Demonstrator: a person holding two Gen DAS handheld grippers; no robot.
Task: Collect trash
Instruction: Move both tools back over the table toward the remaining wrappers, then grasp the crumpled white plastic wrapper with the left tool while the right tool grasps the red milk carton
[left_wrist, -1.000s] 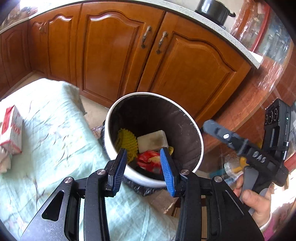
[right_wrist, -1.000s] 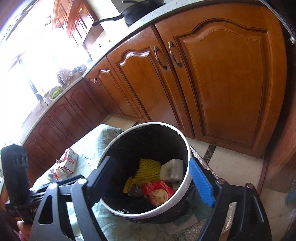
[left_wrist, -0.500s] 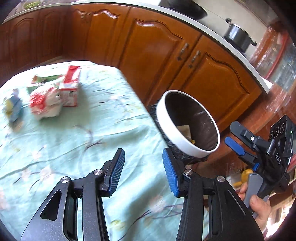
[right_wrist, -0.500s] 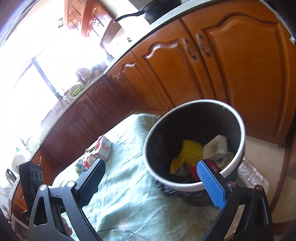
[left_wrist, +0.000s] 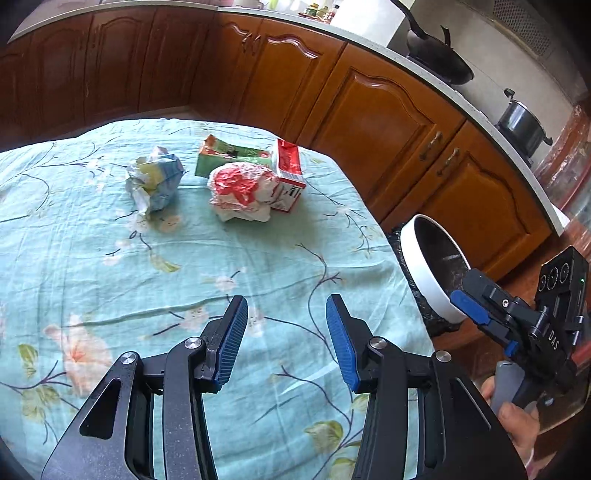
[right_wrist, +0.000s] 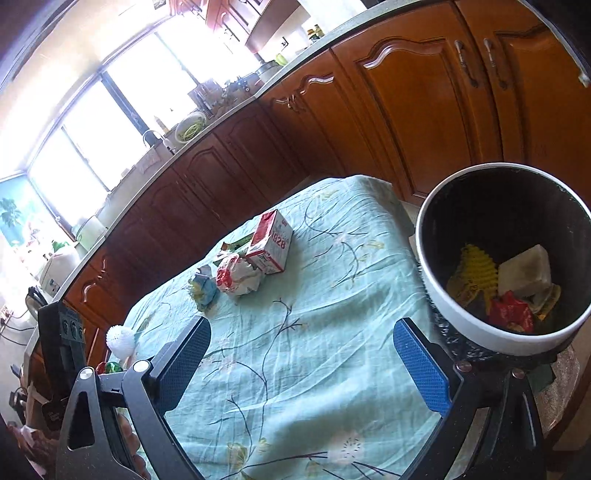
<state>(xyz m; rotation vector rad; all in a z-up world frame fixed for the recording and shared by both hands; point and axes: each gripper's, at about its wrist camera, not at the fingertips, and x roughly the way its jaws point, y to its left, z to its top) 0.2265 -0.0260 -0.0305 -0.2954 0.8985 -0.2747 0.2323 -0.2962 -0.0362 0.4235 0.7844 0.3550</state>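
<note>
On the teal flowered tablecloth (left_wrist: 184, 266) lie a crumpled red-and-white wrapper (left_wrist: 240, 194), a red-and-white carton (left_wrist: 288, 173), a green carton (left_wrist: 229, 158) and a crumpled blue-yellow wrapper (left_wrist: 155, 181). They also show in the right wrist view: wrapper (right_wrist: 238, 275), carton (right_wrist: 271, 242), blue-yellow wrapper (right_wrist: 203, 288). The white-rimmed bin (right_wrist: 476, 325) beside the table holds yellow, white and red trash; it also shows in the left wrist view (left_wrist: 424, 273). My left gripper (left_wrist: 282, 343) is open and empty above the cloth. My right gripper (right_wrist: 301, 365) is open wide and empty, near the bin.
Wooden kitchen cabinets (left_wrist: 388, 122) run behind the table and bin. A wok (left_wrist: 439, 55) and a pot (left_wrist: 521, 122) stand on the counter. The table edge drops off next to the bin. A white ball-shaped object (right_wrist: 120, 338) sits at the table's left side.
Both grippers have swung away from the bin toward the table. The trash pile on the cloth is now in fuller view and the bin has shifted to the right. Both stay open.
</note>
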